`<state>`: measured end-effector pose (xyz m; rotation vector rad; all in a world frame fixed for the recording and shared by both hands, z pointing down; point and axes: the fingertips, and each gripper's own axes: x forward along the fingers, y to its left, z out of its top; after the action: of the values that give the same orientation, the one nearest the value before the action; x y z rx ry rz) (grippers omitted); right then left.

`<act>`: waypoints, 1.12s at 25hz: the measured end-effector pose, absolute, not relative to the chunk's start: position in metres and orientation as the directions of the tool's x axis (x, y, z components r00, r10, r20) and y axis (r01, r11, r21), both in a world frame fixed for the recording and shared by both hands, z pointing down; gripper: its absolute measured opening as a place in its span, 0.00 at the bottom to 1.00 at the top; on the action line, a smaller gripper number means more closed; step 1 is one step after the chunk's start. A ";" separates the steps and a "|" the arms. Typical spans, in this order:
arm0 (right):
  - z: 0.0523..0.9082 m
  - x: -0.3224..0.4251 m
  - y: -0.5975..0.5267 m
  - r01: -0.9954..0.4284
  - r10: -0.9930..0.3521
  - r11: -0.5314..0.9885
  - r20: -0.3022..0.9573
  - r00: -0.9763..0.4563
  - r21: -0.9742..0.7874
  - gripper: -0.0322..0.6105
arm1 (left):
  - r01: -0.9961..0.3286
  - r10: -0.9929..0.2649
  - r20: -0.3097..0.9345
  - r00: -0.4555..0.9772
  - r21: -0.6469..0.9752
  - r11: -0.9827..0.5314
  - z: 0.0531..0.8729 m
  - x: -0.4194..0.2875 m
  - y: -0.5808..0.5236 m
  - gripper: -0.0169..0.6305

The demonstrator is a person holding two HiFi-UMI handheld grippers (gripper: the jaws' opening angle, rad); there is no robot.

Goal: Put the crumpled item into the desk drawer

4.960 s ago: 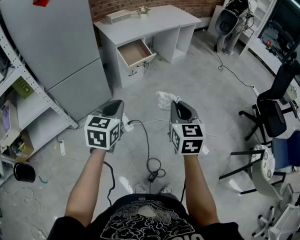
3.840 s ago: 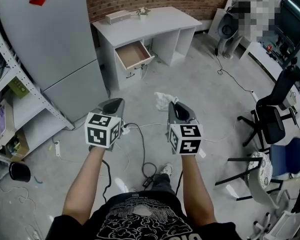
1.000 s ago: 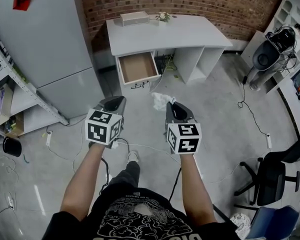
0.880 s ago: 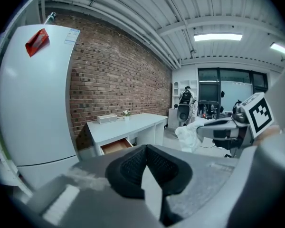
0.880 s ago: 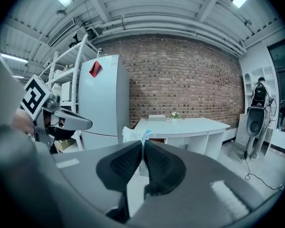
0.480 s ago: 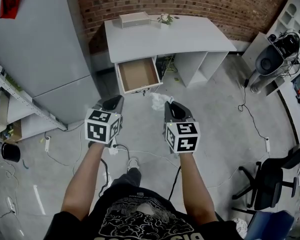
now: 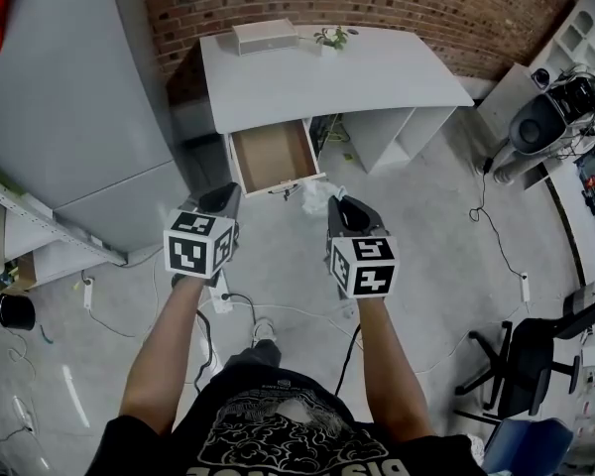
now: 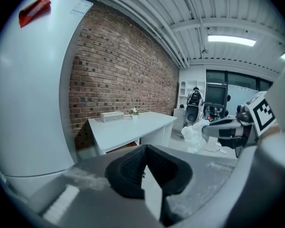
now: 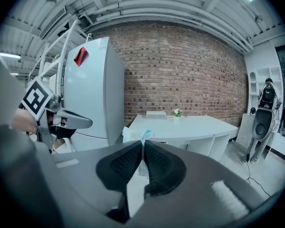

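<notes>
A white crumpled item (image 7: 317,195) with a bit of blue hangs from my right gripper (image 7: 345,206), whose jaws are shut on it. In the right gripper view the crumpled item (image 9: 134,135) sticks up past the closed tips of the right gripper (image 9: 142,144). My left gripper (image 7: 222,202) is level with it, shut and empty. From the left gripper view its jaws (image 8: 145,149) meet with nothing between them. The white desk (image 7: 377,72) stands just ahead, its drawer (image 7: 275,155) pulled open and showing a bare wooden bottom.
A tall grey refrigerator (image 7: 69,97) stands left of the desk, with metal shelving (image 7: 20,236) beside it. A white box (image 7: 265,36) and a small plant (image 7: 332,38) sit on the desktop. Cables (image 7: 228,310) lie on the floor. An office chair (image 7: 531,365) is at the lower right.
The person has walked toward the desk, so the desk and open drawer are now closer and more squarely ahead. Both grippers keep the same pose, and the right still holds the crumpled item.
</notes>
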<state>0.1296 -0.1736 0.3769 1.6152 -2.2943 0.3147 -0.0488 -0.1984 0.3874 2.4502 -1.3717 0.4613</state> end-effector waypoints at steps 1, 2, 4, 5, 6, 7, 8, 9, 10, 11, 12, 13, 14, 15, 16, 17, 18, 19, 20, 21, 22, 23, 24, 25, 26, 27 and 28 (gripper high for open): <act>0.378 0.126 -0.180 -0.941 -0.869 0.337 0.385 -0.310 0.003 0.08 | -0.859 -0.763 0.416 0.496 0.103 -0.502 0.389 -0.052 -0.204 0.03; 0.380 0.123 -0.185 -0.941 -0.867 0.338 0.391 -0.310 0.002 0.08 | -0.858 -0.760 0.418 0.497 0.107 -0.502 0.391 -0.055 -0.210 0.03; 0.382 0.116 -0.195 -0.940 -0.861 0.340 0.402 -0.311 0.001 0.08 | -0.857 -0.756 0.422 0.501 0.118 -0.502 0.395 -0.060 -0.221 0.03; 0.382 0.114 -0.200 -0.941 -0.860 0.340 0.406 -0.311 0.000 0.08 | -0.855 -0.753 0.424 0.504 0.124 -0.503 0.397 -0.062 -0.226 0.03; 0.382 0.113 -0.205 -0.941 -0.858 0.339 0.410 -0.309 0.001 0.08 | -0.854 -0.750 0.425 0.507 0.129 -0.504 0.399 -0.063 -0.230 0.03; 0.382 0.111 -0.210 -0.941 -0.858 0.338 0.413 -0.307 0.004 0.08 | -0.853 -0.748 0.426 0.509 0.134 -0.504 0.401 -0.064 -0.235 0.03; 0.381 0.109 -0.214 -0.941 -0.857 0.339 0.415 -0.305 0.009 0.08 | -0.853 -0.747 0.427 0.510 0.137 -0.504 0.401 -0.065 -0.239 0.03; 0.381 0.107 -0.218 -0.940 -0.857 0.341 0.416 -0.304 0.013 0.08 | -0.852 -0.746 0.427 0.512 0.139 -0.505 0.402 -0.066 -0.242 0.03; 0.381 0.106 -0.222 -0.940 -0.856 0.342 0.417 -0.304 0.016 0.08 | -0.851 -0.745 0.427 0.513 0.140 -0.506 0.403 -0.067 -0.244 0.03; 0.381 0.104 -0.224 -0.939 -0.856 0.343 0.418 -0.305 0.017 0.08 | -0.850 -0.744 0.427 0.514 0.140 -0.507 0.404 -0.068 -0.246 0.03; 0.382 0.102 -0.226 -0.939 -0.855 0.343 0.418 -0.306 0.016 0.08 | -0.850 -0.743 0.428 0.514 0.139 -0.508 0.405 -0.070 -0.247 0.03; 0.382 0.100 -0.229 -0.939 -0.855 0.345 0.418 -0.307 0.015 0.08 | -0.850 -0.743 0.428 0.514 0.139 -0.508 0.405 -0.071 -0.249 0.03; 0.383 0.098 -0.231 -0.938 -0.854 0.347 0.418 -0.309 0.015 0.08 | -0.850 -0.743 0.428 0.514 0.140 -0.507 0.406 -0.072 -0.251 0.03; 0.383 0.096 -0.233 -0.937 -0.853 0.350 0.418 -0.311 0.016 0.08 | -0.851 -0.743 0.429 0.513 0.141 -0.506 0.407 -0.073 -0.253 0.03; 0.384 0.094 -0.235 -0.936 -0.852 0.352 0.419 -0.314 0.016 0.08 | -0.851 -0.743 0.430 0.513 0.141 -0.506 0.408 -0.074 -0.255 0.03; 0.386 0.093 -0.238 -0.935 -0.851 0.354 0.420 -0.315 0.016 0.08 | -0.852 -0.743 0.431 0.512 0.141 -0.505 0.409 -0.075 -0.258 0.03; 0.388 0.093 -0.240 -0.935 -0.850 0.355 0.420 -0.316 0.014 0.08 | -0.852 -0.744 0.430 0.511 0.140 -0.504 0.410 -0.075 -0.260 0.03; 0.389 0.094 -0.242 -0.935 -0.850 0.355 0.421 -0.317 0.012 0.08 | -0.854 -0.747 0.428 0.509 0.141 -0.501 0.410 -0.074 -0.262 0.03; 0.391 0.094 -0.244 -0.934 -0.849 0.356 0.421 -0.319 0.010 0.08 | -0.855 -0.750 0.425 0.507 0.142 -0.498 0.410 -0.075 -0.265 0.03; 0.392 0.094 -0.247 -0.934 -0.849 0.358 0.420 -0.321 0.009 0.08 | -0.857 -0.752 0.424 0.505 0.142 -0.495 0.410 -0.075 -0.267 0.03; 0.393 0.094 -0.250 -0.933 -0.848 0.360 0.419 -0.324 0.007 0.08 | -0.859 -0.754 0.424 0.502 0.142 -0.492 0.410 -0.075 -0.270 0.03; 0.394 0.095 -0.253 -0.932 -0.848 0.362 0.417 -0.327 0.004 0.08 | -0.860 -0.755 0.424 0.500 0.140 -0.491 0.411 -0.075 -0.272 0.03; 0.395 0.095 -0.257 -0.931 -0.848 0.364 0.415 -0.330 0.003 0.08 | -0.861 -0.756 0.425 0.498 0.137 -0.490 0.412 -0.075 -0.275 0.03; 0.397 0.094 -0.261 -0.930 -0.847 0.368 0.413 -0.334 0.003 0.08 | -0.862 -0.757 0.426 0.496 0.134 -0.489 0.414 -0.074 -0.278 0.03; 0.399 0.094 -0.265 -0.928 -0.847 0.372 0.412 -0.337 0.004 0.08 | -0.863 -0.758 0.427 0.493 0.132 -0.487 0.416 -0.074 -0.281 0.03; 0.401 0.094 -0.269 -0.927 -0.846 0.376 0.410 -0.341 0.004 0.08 | -0.864 -0.759 0.428 0.491 0.132 -0.485 0.419 -0.073 -0.284 0.03; 0.403 0.094 -0.273 -0.925 -0.845 0.379 0.409 -0.345 0.005 0.08 | -0.866 -0.760 0.428 0.489 0.131 -0.483 0.421 -0.073 -0.287 0.03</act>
<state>0.0937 -0.2728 0.4031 1.5447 -2.3006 0.3248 -0.0730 -0.2872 0.4213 2.4093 -1.3669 0.4491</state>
